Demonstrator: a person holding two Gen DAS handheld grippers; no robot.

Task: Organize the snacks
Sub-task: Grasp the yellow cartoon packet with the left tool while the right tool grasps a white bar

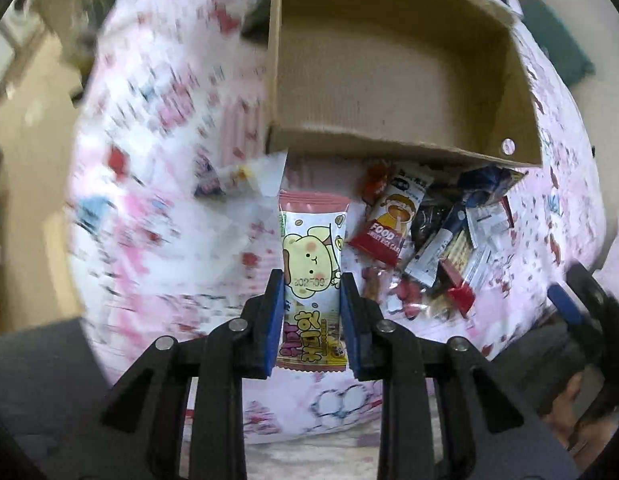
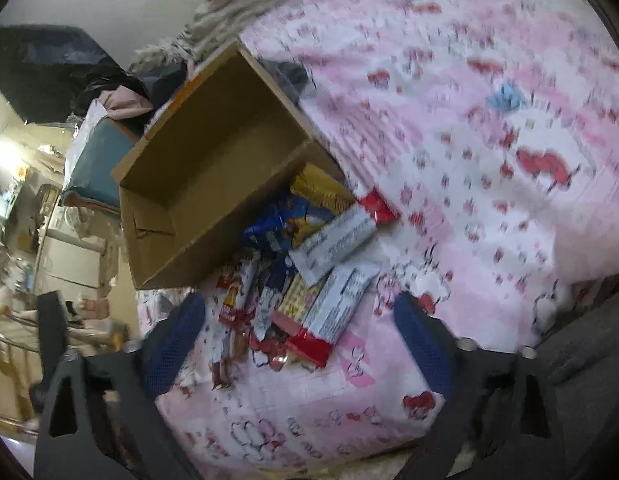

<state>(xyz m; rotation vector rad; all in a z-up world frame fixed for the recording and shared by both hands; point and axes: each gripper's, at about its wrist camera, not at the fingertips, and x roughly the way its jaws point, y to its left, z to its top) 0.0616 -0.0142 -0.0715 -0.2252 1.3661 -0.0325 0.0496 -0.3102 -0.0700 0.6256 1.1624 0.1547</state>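
Left gripper (image 1: 311, 288) pinches pink snack packet (image 1: 312, 248); right gripper (image 2: 299, 320) spread above snack pile (image 2: 305, 272) beside cardboard box (image 2: 213, 168).

One cardboard box (image 1: 389, 80), two grippers, roughly ten snack packets (image 2: 333, 240) (pile overlaps).

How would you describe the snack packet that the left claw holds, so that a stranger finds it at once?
Start at the empty cardboard box on the pink patterned bedcover. Just in front of its near wall, left of the snack pile, the left claw grips one upright packet. Only this one has pink ends and a yellow cartoon puppy face; its neighbours are red, blue or white.
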